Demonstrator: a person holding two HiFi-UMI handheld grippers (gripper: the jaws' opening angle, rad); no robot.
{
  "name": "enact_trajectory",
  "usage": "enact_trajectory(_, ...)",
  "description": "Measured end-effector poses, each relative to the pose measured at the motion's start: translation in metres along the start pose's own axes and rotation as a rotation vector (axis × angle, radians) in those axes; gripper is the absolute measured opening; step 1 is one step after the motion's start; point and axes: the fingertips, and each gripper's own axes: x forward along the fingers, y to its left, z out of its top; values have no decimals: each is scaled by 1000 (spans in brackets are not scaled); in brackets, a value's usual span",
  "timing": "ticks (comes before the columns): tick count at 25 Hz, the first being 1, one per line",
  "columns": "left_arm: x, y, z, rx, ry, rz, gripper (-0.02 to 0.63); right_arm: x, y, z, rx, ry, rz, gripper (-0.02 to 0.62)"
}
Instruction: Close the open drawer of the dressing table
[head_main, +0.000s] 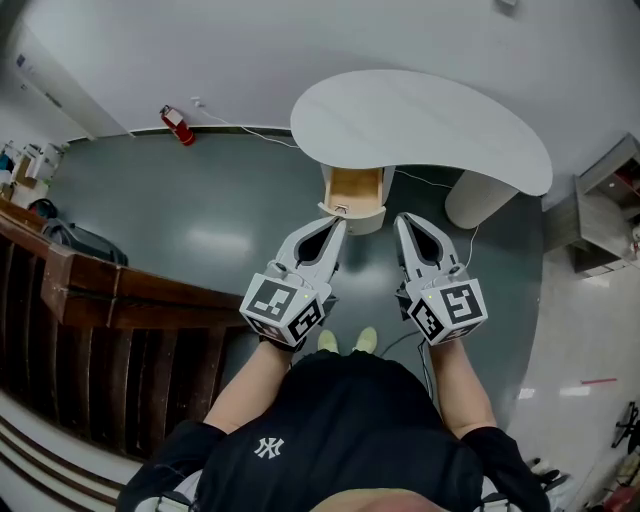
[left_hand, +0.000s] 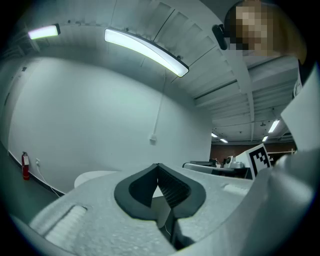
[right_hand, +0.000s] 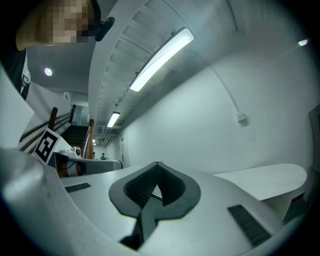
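The dressing table (head_main: 430, 120) has a white kidney-shaped top, and its drawer (head_main: 352, 192) stands pulled out toward me, showing a bare wooden inside. In the head view my left gripper (head_main: 338, 228) points at the drawer's front left corner, just short of it. My right gripper (head_main: 404, 222) points up just right of the drawer front. Both are shut with nothing between the jaws. In the left gripper view the gripper (left_hand: 158, 166) has its tips meeting, with the table top (left_hand: 95, 177) low behind. The right gripper view shows its gripper (right_hand: 157, 165) shut too, with the table top (right_hand: 265, 180) at the right.
A dark wooden railing (head_main: 100, 290) runs along my left. A red fire extinguisher (head_main: 178, 125) stands by the far wall. The table's round white pedestal (head_main: 480, 200) is at the right, with a grey cabinet (head_main: 605, 200) beyond. My feet (head_main: 348, 340) stand just before the drawer.
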Motion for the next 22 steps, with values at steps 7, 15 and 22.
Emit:
enact_trajectory(7, 4, 19, -26, -29, 31, 38, 10, 0, -22, -17, 95, 1, -21, 15)
enact_trajectory(15, 10, 38, -65, -128, 81, 96, 9, 3, -38, -61, 181, 74, -11, 15)
enact_trajectory(22, 18, 49, -94, -174, 123, 160, 9, 8, -59, -85, 223, 109, -9, 15)
